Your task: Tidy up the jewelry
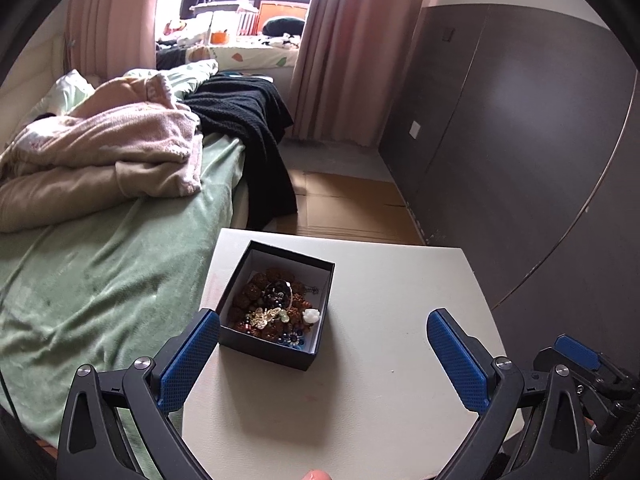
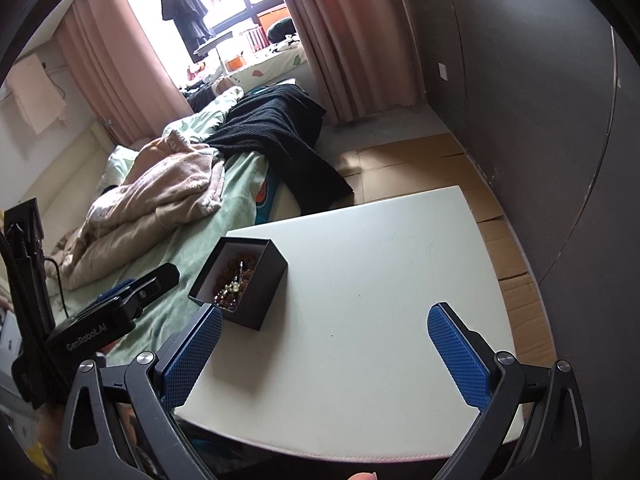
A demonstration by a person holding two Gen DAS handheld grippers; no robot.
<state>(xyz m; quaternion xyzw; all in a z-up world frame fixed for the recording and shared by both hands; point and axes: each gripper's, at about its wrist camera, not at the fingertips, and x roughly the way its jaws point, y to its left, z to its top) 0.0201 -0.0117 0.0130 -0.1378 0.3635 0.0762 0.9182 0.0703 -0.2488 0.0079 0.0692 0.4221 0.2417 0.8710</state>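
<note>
A black box (image 1: pixel 262 350) with a white lining sits on the small white table (image 1: pixel 380 320), near its left edge. It holds a heap of jewelry (image 1: pixel 272 304): brown bead strands, dark beads, a gold piece and a white flower piece. My left gripper (image 1: pixel 323 322) hovers open just in front of the box, nothing between its blue pads. In the right wrist view the same box (image 2: pixel 256 300) lies ahead and to the left, and my right gripper (image 2: pixel 325 318) is open over bare tabletop (image 2: pixel 380 280). The left gripper's body (image 2: pixel 120 308) shows at the left.
A bed (image 1: pixel 100 272) with a green sheet, a pink blanket (image 1: pixel 120 140) and a black garment (image 1: pixel 248 120) borders the table on the left. Flattened cardboard (image 1: pixel 348 208) covers the floor beyond. A dark grey wall (image 1: pixel 520 140) runs along the right. Pink curtains frame a window.
</note>
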